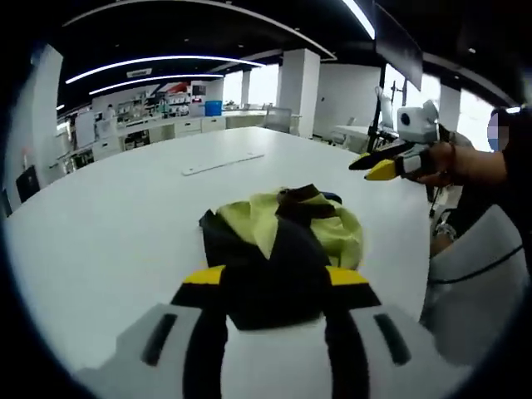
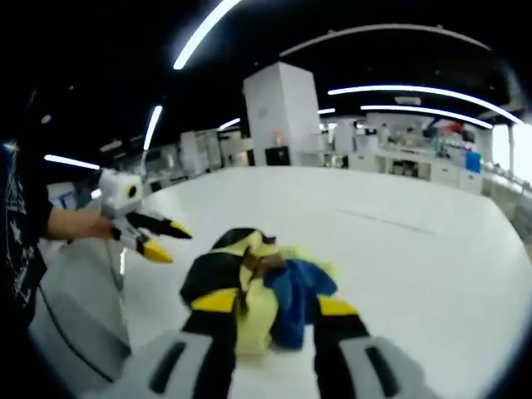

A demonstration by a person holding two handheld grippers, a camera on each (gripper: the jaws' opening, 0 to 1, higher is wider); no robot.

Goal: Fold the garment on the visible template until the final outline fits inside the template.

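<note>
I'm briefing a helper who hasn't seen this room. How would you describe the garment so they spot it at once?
Find the big white table in the open office. Near its edge lies a crumpled heap of cloth, the garment, between the left gripper and the right gripper. It is yellow-green with black and blue patches, unlike the flat white strip farther back.
</note>
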